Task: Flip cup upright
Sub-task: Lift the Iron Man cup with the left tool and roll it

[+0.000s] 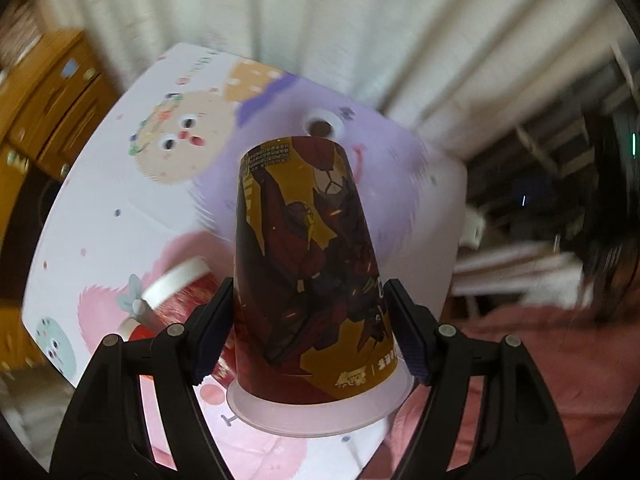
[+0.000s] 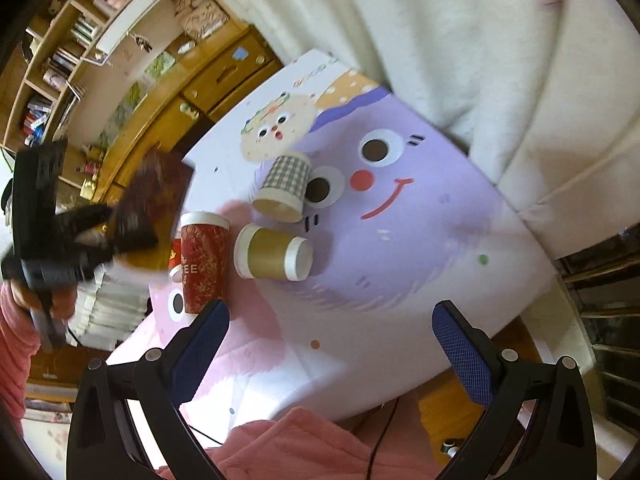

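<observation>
A: Where's the cup that needs flipping?

B: In the left wrist view it fills the centre of the frame: a yellow-and-red printed paper cup [image 1: 312, 280], clamped between the pads of the left gripper [image 1: 310, 330]. Its white rim sits at the bottom of the frame, nearest the camera, and its closed base points away, toward the cartoon table mat [image 1: 100, 208]. It looks lifted clear of the mat.

A: Why grip it there?

B: The pads press the wall just above the rim, on opposite sides. My guess is that a hold on the wide end lets the wrist roll the cup over without blocking the base it must land on.

A: And the other hand?

B: The right gripper [image 2: 330, 344], at the bottom of its own view, has its blue pads spread wide with nothing between them, hovering above the mat. It seems to be waiting.

A: Anything else around?

B: Left of centre in the right view, a red coffee cup [image 2: 204, 260] stands upright; beside it a gold cup [image 2: 272, 256] lies on its side, and a checked cup [image 2: 286, 184] is tipped over just above. The held cup appears at the left edge, blurred, so it's likely mid-turn.
</observation>
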{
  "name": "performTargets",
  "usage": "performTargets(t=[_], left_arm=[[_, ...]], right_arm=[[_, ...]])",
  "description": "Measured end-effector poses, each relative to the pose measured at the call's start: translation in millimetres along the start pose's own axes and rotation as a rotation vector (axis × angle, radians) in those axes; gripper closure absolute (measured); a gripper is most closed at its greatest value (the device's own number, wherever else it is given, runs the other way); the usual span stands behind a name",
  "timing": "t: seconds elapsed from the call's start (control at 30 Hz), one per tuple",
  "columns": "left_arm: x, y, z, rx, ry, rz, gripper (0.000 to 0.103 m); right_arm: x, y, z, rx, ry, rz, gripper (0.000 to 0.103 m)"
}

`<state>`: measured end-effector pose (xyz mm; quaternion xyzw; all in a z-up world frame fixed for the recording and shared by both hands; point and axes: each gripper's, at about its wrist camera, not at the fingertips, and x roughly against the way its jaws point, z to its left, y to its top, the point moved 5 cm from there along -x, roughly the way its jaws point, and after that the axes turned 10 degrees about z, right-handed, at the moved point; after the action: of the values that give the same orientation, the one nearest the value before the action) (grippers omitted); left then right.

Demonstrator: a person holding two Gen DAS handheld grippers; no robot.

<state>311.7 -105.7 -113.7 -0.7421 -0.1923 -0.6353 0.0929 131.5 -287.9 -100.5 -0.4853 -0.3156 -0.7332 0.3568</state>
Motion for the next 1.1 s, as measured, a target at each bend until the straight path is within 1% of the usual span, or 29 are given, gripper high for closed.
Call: performTargets(t=[0.03,0.07,0.13,0.27,0.37,0.43,0.47,0.6,0.67,0.77,0.87,0.9,0.93,1.0,1.1], left_arm=[[-5.7,-5.2,-12.8,-0.04,0.01,0.016,0.033],[-9.9,-11.0,-22.4,-0.068,0.007,0.027,0.033],[-26.4,-23.6,-44.7,-0.156,0.002,0.066,0.033],[-55.9,-47.2,-77.0,-0.311,0.053,0.122,0.033],[-84.5,-69.1,-103.4,-0.484,0.14,0.167,0.032],[-101.6,-79.1,-116.5,-0.584,0.181,0.194,0.032],[-108.5,-83.0,-122.9,-0.627,0.202,0.202,0.032],[-133.3,-105.3,-148.0,-0.858,0.31,0.234,0.032],[-142.6,-109.9,-153.8,-0.936,0.335,0.26,0.032],[-157.9,-116.7,-157.8,-1.069,0.394,0.292,0.032],[-169.9,-118.9,-155.8,-1.14,0.433,0.341,0.032],[-174.9,-120.7,-153.4,-1.163,0.464,0.376,0.032],[-178.7,-119.4,-152.7,-1.178,0.48,0.39,0.032],[-181.7,-119.2,-149.4,-1.224,0.481,0.404,0.032],[-184.6,-119.1,-146.2,-1.243,0.477,0.398,0.032]], right_arm=[[3.5,-2.5,-4.4,-0.001,-0.003,-0.005,0.0],[6.6,-5.9,-9.5,-0.002,-0.008,-0.007,0.0],[10.2,-13.3,-19.9,-0.008,-0.017,-0.002,0.0],[7.0,-29.5,-33.3,-0.01,-0.037,0.016,0.0],[-1.1,-45.1,-41.7,-0.003,-0.064,0.039,0.0],[-9.2,-55.5,-44.5,-0.004,-0.071,0.071,0.0],[-13.2,-63.1,-46.1,-0.01,-0.066,0.099,0.0],[-24.9,-82.7,-45.4,-0.021,-0.048,0.146,0.0],[-28.7,-86.2,-43.9,-0.016,-0.06,0.159,0.0],[-29.3,-85.0,-41.6,0.005,-0.085,0.155,0.0],[-32.9,-81.8,-35.1,0.026,-0.102,0.165,0.0],[-33.9,-79.0,-33.9,0.031,-0.107,0.172,0.0],[-34.3,-75.4,-32.2,0.034,-0.111,0.177,0.0],[-35.9,-73.5,-29.9,0.04,-0.115,0.185,0.0],[-38.5,-70.0,-27.8,0.039,-0.115,0.193,0.0]])
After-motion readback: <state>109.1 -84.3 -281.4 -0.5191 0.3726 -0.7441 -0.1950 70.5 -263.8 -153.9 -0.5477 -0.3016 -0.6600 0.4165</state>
